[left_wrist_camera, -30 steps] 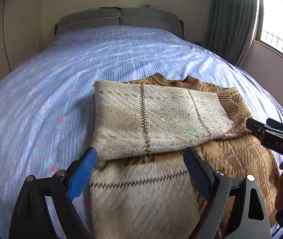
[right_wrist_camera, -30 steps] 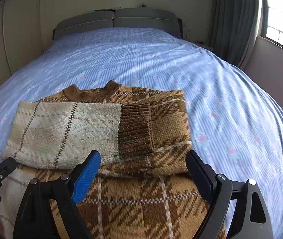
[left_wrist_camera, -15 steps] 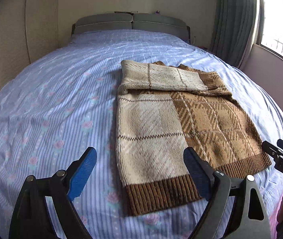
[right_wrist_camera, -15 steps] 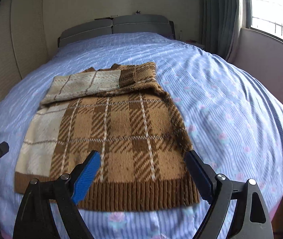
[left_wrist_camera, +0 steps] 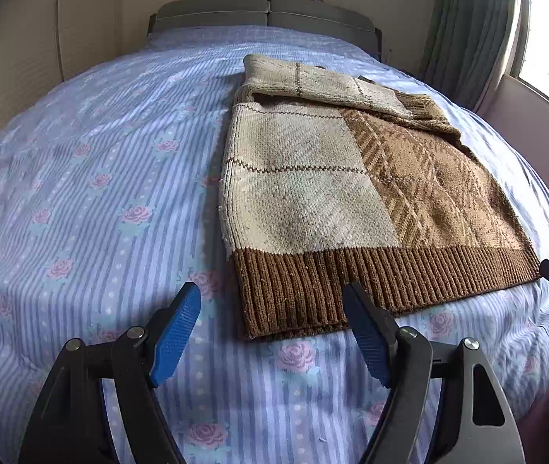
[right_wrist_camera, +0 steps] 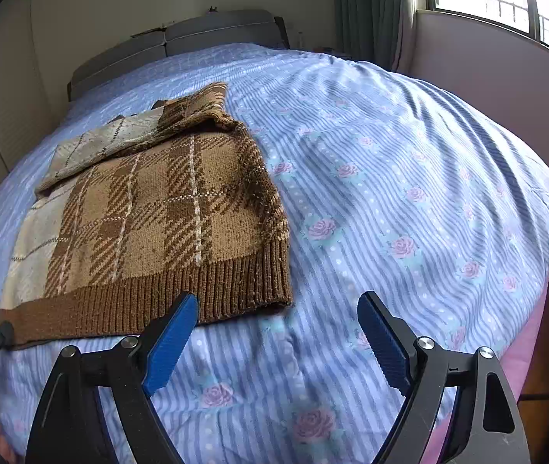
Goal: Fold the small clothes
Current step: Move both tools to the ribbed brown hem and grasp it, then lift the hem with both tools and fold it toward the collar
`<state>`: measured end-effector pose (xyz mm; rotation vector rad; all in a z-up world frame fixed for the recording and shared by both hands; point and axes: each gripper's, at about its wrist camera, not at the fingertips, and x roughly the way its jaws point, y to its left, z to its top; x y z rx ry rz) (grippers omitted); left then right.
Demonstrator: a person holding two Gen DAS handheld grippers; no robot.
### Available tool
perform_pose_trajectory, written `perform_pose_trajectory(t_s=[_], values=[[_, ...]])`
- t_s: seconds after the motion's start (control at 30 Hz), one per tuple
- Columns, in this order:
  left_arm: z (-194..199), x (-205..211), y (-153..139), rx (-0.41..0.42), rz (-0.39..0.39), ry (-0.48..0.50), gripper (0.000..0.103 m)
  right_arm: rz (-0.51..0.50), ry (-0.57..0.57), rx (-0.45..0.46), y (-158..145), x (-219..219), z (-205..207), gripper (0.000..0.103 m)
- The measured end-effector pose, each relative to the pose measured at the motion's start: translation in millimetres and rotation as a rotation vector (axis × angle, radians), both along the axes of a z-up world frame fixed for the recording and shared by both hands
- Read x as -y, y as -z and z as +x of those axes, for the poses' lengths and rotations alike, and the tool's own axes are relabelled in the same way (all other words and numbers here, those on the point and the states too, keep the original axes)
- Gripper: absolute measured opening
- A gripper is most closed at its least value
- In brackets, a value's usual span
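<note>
A knitted sweater [left_wrist_camera: 313,193] lies flat on the bed, cream on the left and brown plaid on the right, with a brown ribbed hem [left_wrist_camera: 313,286] nearest me. Its sleeves are folded across the far end. My left gripper [left_wrist_camera: 272,299] hovers at the hem's left corner, which shows between the closing jaws; the pads do not touch it. In the right wrist view the sweater [right_wrist_camera: 158,212] ends at its right hem corner [right_wrist_camera: 270,290], just ahead of my right gripper [right_wrist_camera: 279,305], whose jaws are closing too and hold nothing.
The blue striped, rose-printed bedsheet [right_wrist_camera: 409,193] covers the whole bed. A grey headboard [left_wrist_camera: 266,11] stands at the far end. Curtain [left_wrist_camera: 467,31] and window [right_wrist_camera: 506,0] are on the right. The bed's near right edge [right_wrist_camera: 545,290] drops off beside my right gripper.
Both grippers have drawn back from the folded sleeves to the hem at the near end of the sweater and sunk a little. Both pairs of jaws have narrowed slightly.
</note>
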<state>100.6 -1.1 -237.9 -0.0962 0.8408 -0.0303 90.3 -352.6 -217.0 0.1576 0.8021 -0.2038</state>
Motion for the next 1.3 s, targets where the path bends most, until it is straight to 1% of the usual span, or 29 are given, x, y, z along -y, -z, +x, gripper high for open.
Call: perform_pose_trajectory(t_s=[0.1, 0.13, 0.17, 0.23, 0.27, 0.33, 0.4, 0.43, 0.47, 0.5, 0.6, 0.63, 0.67, 0.7, 0.77, 0.8, 0.83, 0.87, 0.9, 1.0, 1.1, 1.2, 1.3], values=[[-0.5, 0.4, 6.4, -0.007, -0.011, -0.011, 0.076, 0.010, -0.009, -0.005, 2.6, 1.7, 7.5, 0.073], [-0.3, -0.1, 8.2, -0.010, -0.017, -0.013, 0.076, 0.019, -0.012, -0.010, 4.0, 2.4, 10.8, 0.067], [0.1, 0.0, 9.7, -0.011, -0.020, -0.015, 0.076, 0.027, -0.014, -0.015, 5.4, 2.7, 13.7, 0.064], [0.3, 0.3, 10.6, -0.009, -0.023, -0.016, 0.076, 0.044, -0.008, -0.028, 9.0, 4.8, 19.6, 0.060], [0.4, -0.3, 10.6, -0.006, -0.034, -0.016, 0.075, 0.055, -0.007, -0.034, 10.9, 6.1, 21.8, 0.056], [1.0, -1.2, 10.9, -0.004, -0.050, -0.016, 0.072, 0.076, -0.005, -0.047, 14.5, 8.4, 26.0, 0.053], [1.8, -1.9, 11.8, -0.003, -0.066, -0.011, 0.064, 0.096, -0.002, -0.054, 17.7, 10.4, 28.1, 0.052], [1.7, -1.9, 12.3, -0.003, -0.069, -0.013, 0.062, 0.104, -0.002, -0.058, 19.1, 11.3, 28.8, 0.052], [1.0, -1.6, 12.6, 0.000, -0.069, -0.014, 0.058, 0.109, -0.002, -0.062, 20.2, 11.8, 29.2, 0.052], [0.5, -1.0, 12.8, 0.004, -0.072, -0.010, 0.055, 0.113, -0.003, -0.065, 21.2, 12.2, 29.9, 0.052], [-1.1, 1.6, 13.4, 0.012, -0.073, 0.001, 0.040, 0.123, -0.008, -0.067, 22.5, 12.5, 30.7, 0.052], [-1.7, 1.7, 13.3, 0.014, -0.076, 0.002, 0.036, 0.126, -0.014, -0.065, 22.3, 12.2, 30.5, 0.050], [-2.1, 1.2, 13.4, 0.014, -0.080, 0.001, 0.033, 0.131, -0.022, -0.064, 22.2, 12.3, 31.6, 0.044], [-2.2, 0.4, 13.5, 0.015, -0.085, 0.003, 0.031, 0.140, -0.031, -0.063, 22.2, 11.9, 31.8, 0.041], [-2.2, -0.6, 14.2, 0.014, -0.093, 0.010, 0.027, 0.151, -0.051, -0.060, 22.3, 10.0, 32.4, 0.030], [-2.2, -0.2, 14.4, 0.013, -0.085, 0.011, 0.025, 0.158, -0.060, -0.058, 22.6, 9.7, 32.3, 0.027], [-2.2, -0.2, 14.5, 0.013, -0.084, 0.012, 0.024, 0.167, -0.062, -0.056, 23.0, 10.8, 31.8, 0.022], [-2.3, -0.2, 14.2, 0.014, -0.084, 0.013, 0.018, 0.182, -0.062, -0.051, 23.3, 12.9, 31.5, 0.015], [-2.6, 0.1, 13.5, 0.017, -0.080, 0.012, 0.011, 0.198, -0.063, -0.047, 23.6, 15.4, 31.3, 0.014], [-4.7, 0.0, 9.7, 0.030, -0.075, 0.012, 0.010, 0.225, -0.066, -0.027, 21.8, 19.5, 28.1, 0.011], [-6.4, -1.0, 1.2, 0.051, -0.070, 0.006, 0.010, 0.204, -0.070, 0.003, 12.7, 17.4, 24.9, 0.011], [-7.7, -4.5, -18.1, 0.100, -0.063, -0.011, 0.009, 0.187, -0.075, 0.049, -3.2, 16.6, 21.8, 0.010], [-3.5, -7.3, -41.9, 0.143, -0.076, -0.009, 0.009, 0.171, -0.076, 0.103, -21.2, 16.2, 19.7, 0.010]])
